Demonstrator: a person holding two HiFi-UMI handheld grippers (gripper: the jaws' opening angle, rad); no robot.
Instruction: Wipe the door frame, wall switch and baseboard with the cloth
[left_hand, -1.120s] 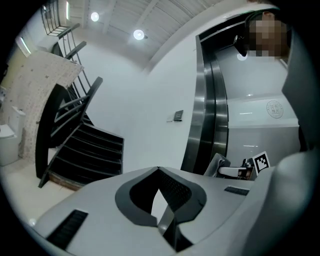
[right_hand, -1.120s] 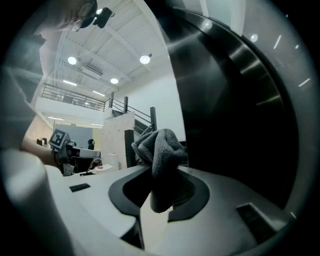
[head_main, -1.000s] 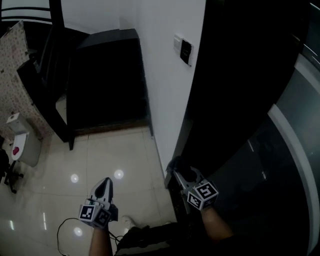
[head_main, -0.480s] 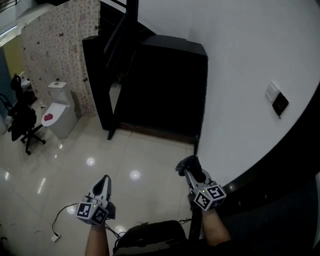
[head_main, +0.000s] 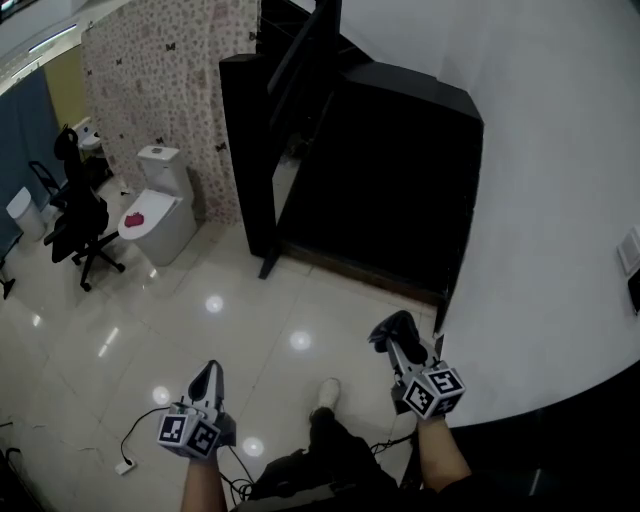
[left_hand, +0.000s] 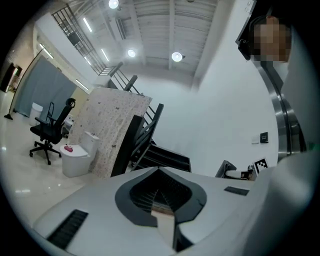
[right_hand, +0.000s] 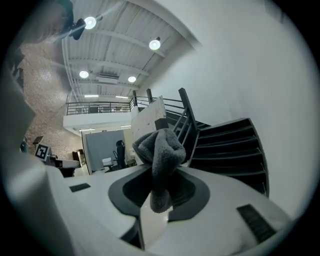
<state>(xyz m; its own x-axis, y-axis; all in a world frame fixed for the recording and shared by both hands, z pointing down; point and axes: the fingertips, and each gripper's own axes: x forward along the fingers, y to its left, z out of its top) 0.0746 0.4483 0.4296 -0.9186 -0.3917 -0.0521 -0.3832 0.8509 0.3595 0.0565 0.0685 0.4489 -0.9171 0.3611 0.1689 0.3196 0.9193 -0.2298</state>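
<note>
In my right gripper (head_main: 398, 338) a dark grey cloth (head_main: 393, 327) is bunched, the jaws shut on it; the right gripper view shows the cloth (right_hand: 159, 152) sticking up from the gripper (right_hand: 157, 196). It hangs above the floor, close to the white wall (head_main: 540, 200). The wall switch (head_main: 631, 250) shows at the far right edge, well away from the cloth. The dark door frame (head_main: 570, 455) fills the bottom right. My left gripper (head_main: 207, 378) is low on the left, shut and holding nothing (left_hand: 160, 195).
A black staircase (head_main: 390, 170) stands against the wall ahead. A white toilet (head_main: 160, 205) and a black office chair (head_main: 78, 215) are at the left. A cable (head_main: 135, 445) lies on the glossy tiled floor. The person's shoe (head_main: 325, 393) is between the grippers.
The head view has swung left, so the door frame slid to the corner and the toilet and chair came in. The right gripper with the cloth has come away from the door frame's edge.
</note>
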